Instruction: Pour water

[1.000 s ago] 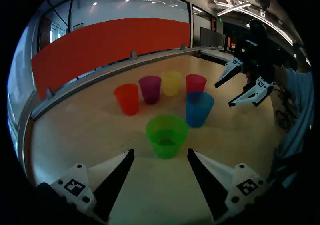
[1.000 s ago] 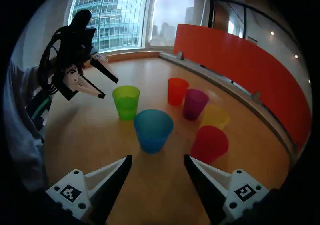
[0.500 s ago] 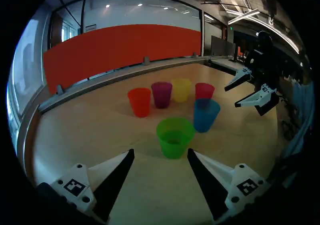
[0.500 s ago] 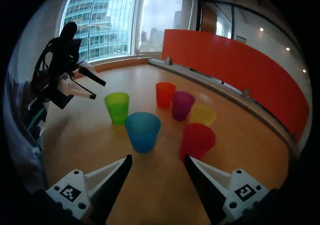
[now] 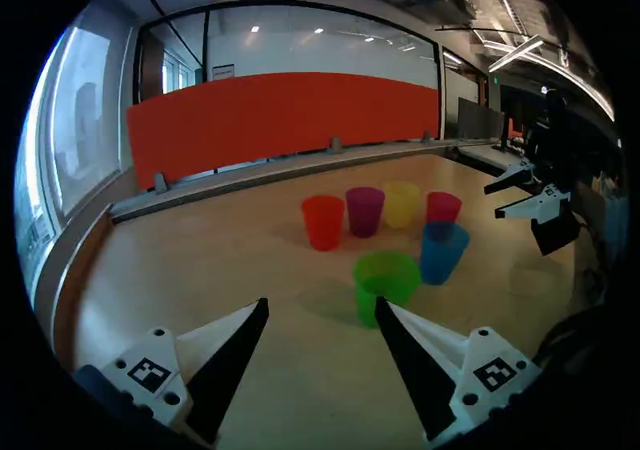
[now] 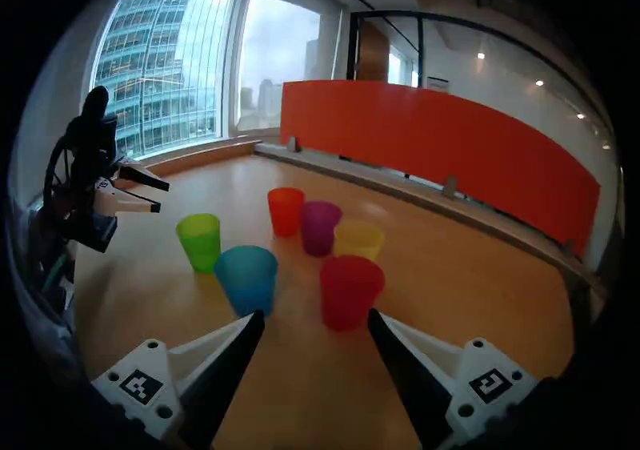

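The left hand-held gripper (image 5: 320,314) is spread wide with nothing between its fingers, which hang above the wooden desk (image 5: 200,290) and touch no cup. The green cup (image 5: 386,286) stands just beyond its right fingertip, off the line between the two fingers. The right hand-held gripper (image 6: 314,326) is spread just as wide and is also empty. The blue cup (image 6: 246,279) is just ahead of its left finger and the red cup (image 6: 350,291) just ahead of the gap, neither of them touched.

In the right gripper view the left hand-held gripper (image 6: 162,197) is held at the far left, fingers apart and pointing toward the cups. In the left gripper view the right hand-held gripper (image 5: 491,202) is held at the far right, also fingers apart.

Six plastic cups stand in a loose cluster in the middle of the desk. All are upright, mouths up, long axis vertical. The orange cup (image 6: 286,210), purple cup (image 6: 319,227) and yellow cup (image 6: 358,240) form a close row nearest the orange wall panel (image 6: 448,142). The red, blue and green cups stand on the nearer side. Whether any cup holds water cannot be told.
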